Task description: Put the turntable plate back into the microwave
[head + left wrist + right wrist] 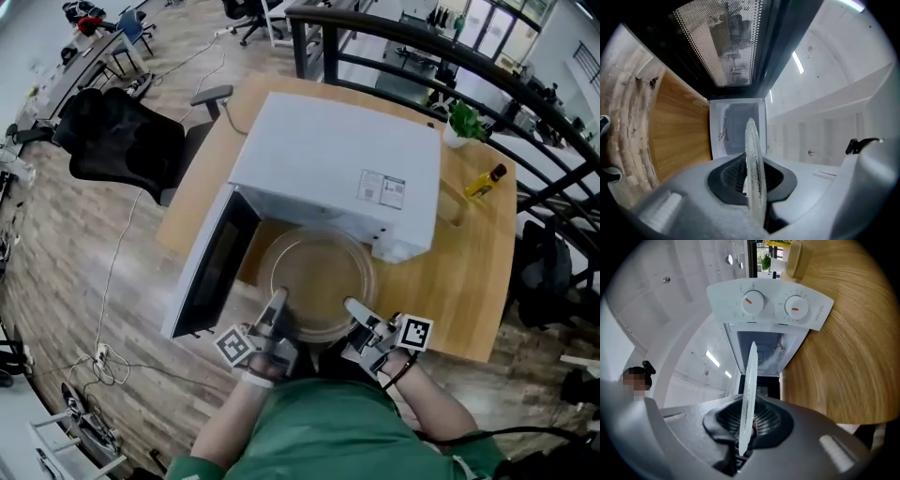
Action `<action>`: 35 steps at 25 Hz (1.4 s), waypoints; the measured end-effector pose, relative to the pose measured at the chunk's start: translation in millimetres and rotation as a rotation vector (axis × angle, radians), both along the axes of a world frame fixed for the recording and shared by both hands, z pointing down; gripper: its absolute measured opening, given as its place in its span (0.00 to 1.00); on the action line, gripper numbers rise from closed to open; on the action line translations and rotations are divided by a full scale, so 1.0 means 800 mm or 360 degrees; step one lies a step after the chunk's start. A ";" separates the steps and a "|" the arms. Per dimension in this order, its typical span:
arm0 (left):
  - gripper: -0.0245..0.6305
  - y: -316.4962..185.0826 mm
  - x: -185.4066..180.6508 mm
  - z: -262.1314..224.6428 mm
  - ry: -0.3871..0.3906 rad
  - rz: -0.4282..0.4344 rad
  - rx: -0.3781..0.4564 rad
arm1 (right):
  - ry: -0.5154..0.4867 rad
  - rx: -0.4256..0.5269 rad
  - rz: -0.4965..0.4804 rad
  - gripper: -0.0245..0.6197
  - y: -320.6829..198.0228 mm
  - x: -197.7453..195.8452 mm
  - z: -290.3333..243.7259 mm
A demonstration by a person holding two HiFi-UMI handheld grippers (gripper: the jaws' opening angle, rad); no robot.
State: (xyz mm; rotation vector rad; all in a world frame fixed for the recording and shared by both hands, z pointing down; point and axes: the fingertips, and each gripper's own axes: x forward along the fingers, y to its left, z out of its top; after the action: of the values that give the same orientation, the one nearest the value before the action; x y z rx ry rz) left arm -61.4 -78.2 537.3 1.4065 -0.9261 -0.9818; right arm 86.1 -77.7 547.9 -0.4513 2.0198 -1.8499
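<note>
A clear glass turntable plate (317, 284) hangs level in front of the white microwave (337, 169), at the mouth of its open cavity. My left gripper (277, 305) is shut on the plate's near-left rim, and my right gripper (354, 309) is shut on its near-right rim. In the left gripper view the plate (753, 164) shows edge-on between the dark pads, with the cavity (736, 129) behind it. The right gripper view shows the same plate (748, 397) edge-on under the panel with two dials (771, 303). The microwave door (208, 272) stands open to the left.
The microwave sits on a wooden table (469, 272). A small oil bottle (486, 182) and a potted plant (463, 124) stand at the table's far right. A black office chair (117, 141) is left of the table, and a cable (122, 253) trails over the floor.
</note>
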 end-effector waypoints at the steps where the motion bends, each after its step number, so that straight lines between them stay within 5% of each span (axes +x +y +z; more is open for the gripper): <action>1: 0.09 -0.006 -0.003 0.007 0.0006 -0.0004 -0.0011 | 0.0003 0.0010 -0.0008 0.09 -0.008 -0.003 0.006; 35: 0.09 -0.160 -0.040 0.131 0.0089 0.0226 -0.0200 | 0.0093 -0.0093 0.0219 0.10 -0.134 -0.044 0.121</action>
State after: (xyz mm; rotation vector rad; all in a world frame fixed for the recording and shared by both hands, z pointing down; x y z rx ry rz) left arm -93.4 -206.1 642.2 1.3134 -0.8206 -0.8379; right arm 51.2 -184.7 644.6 -0.6509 1.9232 -1.8357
